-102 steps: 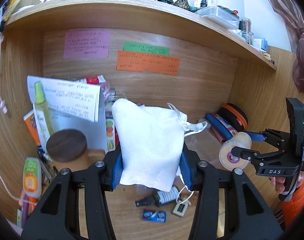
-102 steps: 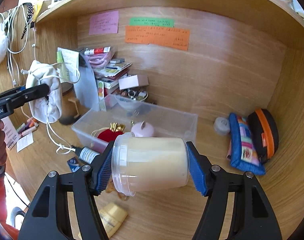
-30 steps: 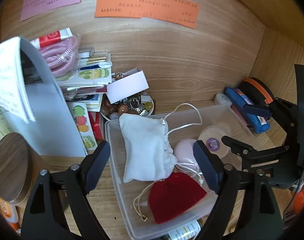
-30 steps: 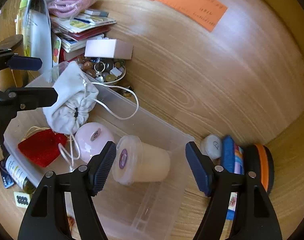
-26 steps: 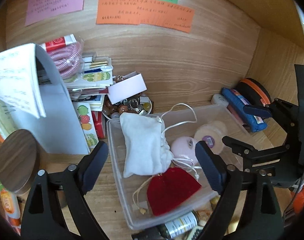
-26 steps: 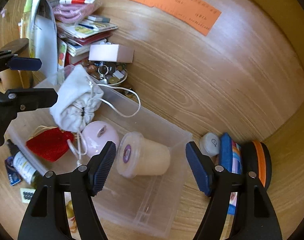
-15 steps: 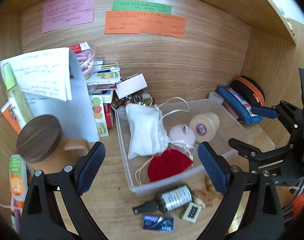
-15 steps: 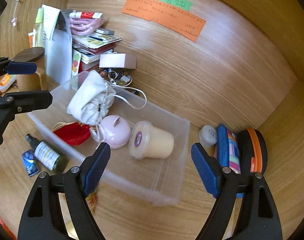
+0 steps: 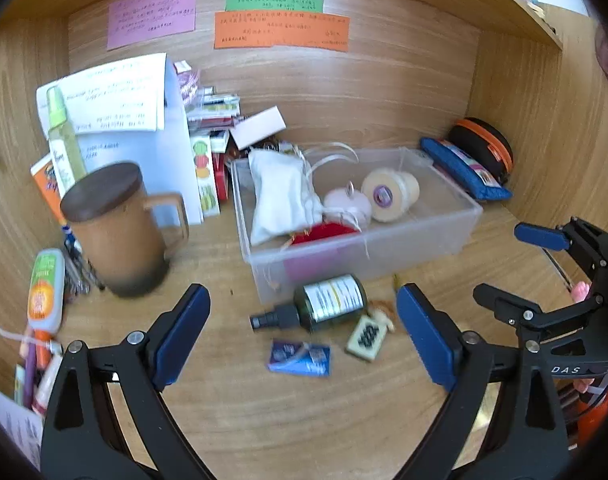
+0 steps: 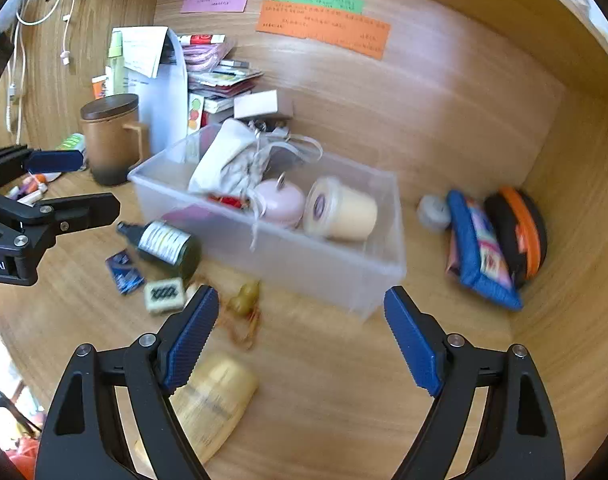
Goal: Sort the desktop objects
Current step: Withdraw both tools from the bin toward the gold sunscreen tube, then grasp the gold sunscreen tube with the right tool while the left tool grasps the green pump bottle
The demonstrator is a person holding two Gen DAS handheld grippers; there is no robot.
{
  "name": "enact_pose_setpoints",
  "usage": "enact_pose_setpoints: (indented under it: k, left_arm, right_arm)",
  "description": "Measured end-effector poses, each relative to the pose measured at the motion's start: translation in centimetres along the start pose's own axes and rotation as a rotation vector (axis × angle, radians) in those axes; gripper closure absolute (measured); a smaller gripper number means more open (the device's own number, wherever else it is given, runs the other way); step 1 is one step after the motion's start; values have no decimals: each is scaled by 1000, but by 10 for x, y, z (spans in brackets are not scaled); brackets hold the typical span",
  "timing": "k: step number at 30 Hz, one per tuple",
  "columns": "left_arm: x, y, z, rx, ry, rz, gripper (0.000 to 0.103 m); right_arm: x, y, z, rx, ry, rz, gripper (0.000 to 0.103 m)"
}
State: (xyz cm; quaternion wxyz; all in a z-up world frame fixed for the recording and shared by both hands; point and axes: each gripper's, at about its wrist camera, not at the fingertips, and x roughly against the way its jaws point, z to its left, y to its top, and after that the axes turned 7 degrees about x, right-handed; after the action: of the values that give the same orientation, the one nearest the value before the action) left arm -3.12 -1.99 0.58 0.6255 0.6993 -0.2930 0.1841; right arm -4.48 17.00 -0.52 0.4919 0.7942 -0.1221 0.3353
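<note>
Hanging wide open and empty, left gripper [image 9: 300,334] and right gripper [image 10: 298,334], just opened more, above the desk [image 9: 232,392] near the clear box [image 9: 360,248].

Both handheld grippers hang tilted downward, side by side. The left gripper [image 9: 302,334] stands wide open and empty; the right gripper [image 10: 300,336] has just been opening its jaws, with nothing between its blue pads [image 10: 192,336].
</note>
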Motion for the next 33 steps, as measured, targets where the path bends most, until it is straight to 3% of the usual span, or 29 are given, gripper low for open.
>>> enact_pose_setpoints:
  k: [11, 21, 23, 26, 28, 33]
  left_arm:
    - [-3, -49, 0, 36, 11, 68, 8]
    - [-16, -72, 8, 72, 22, 133, 8]
    - [-19, -73, 10, 80, 21, 140, 8]
    - [-21, -72, 13, 81, 23, 144, 8]
    - [-22, -71, 14, 80, 23, 145, 8]
    - [-25, -63, 15, 68, 14, 142, 7]
  right_arm:
    - [-6, -53, 31, -50, 142, 80, 19]
    - [-19, -66, 44, -67, 231, 112, 21]
    - [-19, -66, 45, -67, 212, 89, 23]
    - [-19, -66, 44, -71, 214, 73, 33]
    - [-19, -64, 43, -68, 207, 70, 50]
    - [-23, -60, 33, -81, 211, 80, 56]
